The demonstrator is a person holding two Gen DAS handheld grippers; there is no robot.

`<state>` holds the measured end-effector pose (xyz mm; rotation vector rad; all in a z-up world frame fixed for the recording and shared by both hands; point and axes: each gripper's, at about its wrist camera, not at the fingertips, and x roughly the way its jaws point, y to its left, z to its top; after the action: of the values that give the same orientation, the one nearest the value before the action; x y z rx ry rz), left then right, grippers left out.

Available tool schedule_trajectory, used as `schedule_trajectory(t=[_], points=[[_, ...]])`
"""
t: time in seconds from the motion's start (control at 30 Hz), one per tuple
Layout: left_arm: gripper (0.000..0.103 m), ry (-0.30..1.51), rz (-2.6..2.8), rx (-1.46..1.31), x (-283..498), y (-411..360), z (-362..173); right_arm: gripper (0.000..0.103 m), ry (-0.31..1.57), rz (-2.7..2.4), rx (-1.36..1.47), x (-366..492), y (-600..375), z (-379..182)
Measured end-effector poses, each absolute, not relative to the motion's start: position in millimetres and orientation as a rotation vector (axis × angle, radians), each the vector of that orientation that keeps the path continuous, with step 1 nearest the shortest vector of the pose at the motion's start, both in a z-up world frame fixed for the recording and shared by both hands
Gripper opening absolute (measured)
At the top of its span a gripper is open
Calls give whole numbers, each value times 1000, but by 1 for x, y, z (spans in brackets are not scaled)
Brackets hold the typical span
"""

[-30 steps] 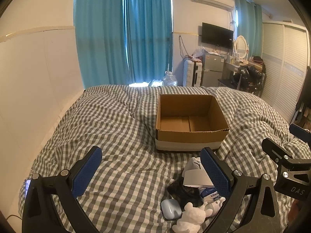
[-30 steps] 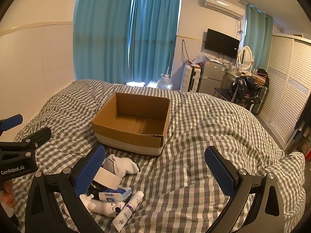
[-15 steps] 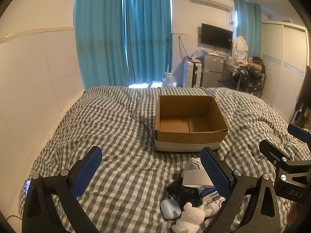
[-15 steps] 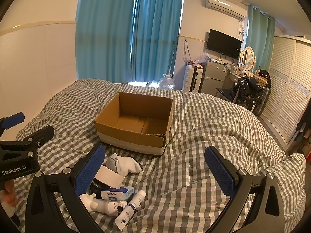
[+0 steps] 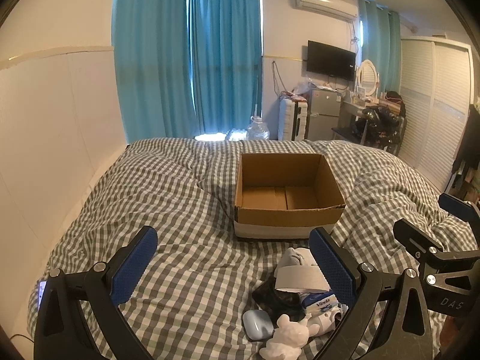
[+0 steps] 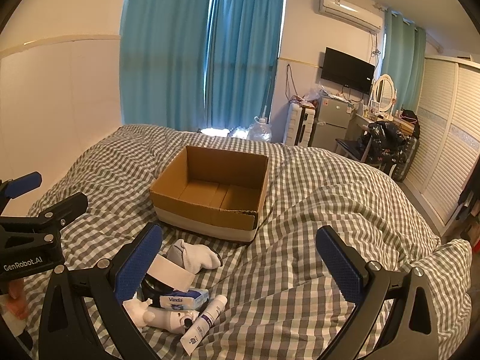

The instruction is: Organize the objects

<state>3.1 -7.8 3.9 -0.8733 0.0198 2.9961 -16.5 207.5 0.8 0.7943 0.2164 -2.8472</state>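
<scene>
an open brown cardboard box [image 6: 210, 201] with a white lower band sits empty on the checked duvet [image 6: 315, 210]; left gripper [image 5: 231, 267] and right gripper [image 6: 240, 261] both gape, holding nothing.

1. right gripper [image 6: 240, 258] jaws wide apart, nothing between them, above the checked duvet [image 6: 315, 210].
2. open box [image 6: 210, 192] ahead, centre.
3. sock [image 6: 195, 253], tissue pack [image 6: 184, 297], tube [image 6: 204, 319] piled near the left finger.
4. left gripper [image 6: 39, 198] at far left.
</scene>
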Motion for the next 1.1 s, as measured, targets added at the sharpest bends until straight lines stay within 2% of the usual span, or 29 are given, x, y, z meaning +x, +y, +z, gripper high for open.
schedule_trajectory(t=[0.73, 1.1], points=[[103, 26, 2993, -950, -2, -8, -12, 103, 232, -2807, 822, -18, 205, -7], [103, 115, 2936, -1146, -24, -7, -53, 98, 253, -2707, 980, -44, 199, -44]])
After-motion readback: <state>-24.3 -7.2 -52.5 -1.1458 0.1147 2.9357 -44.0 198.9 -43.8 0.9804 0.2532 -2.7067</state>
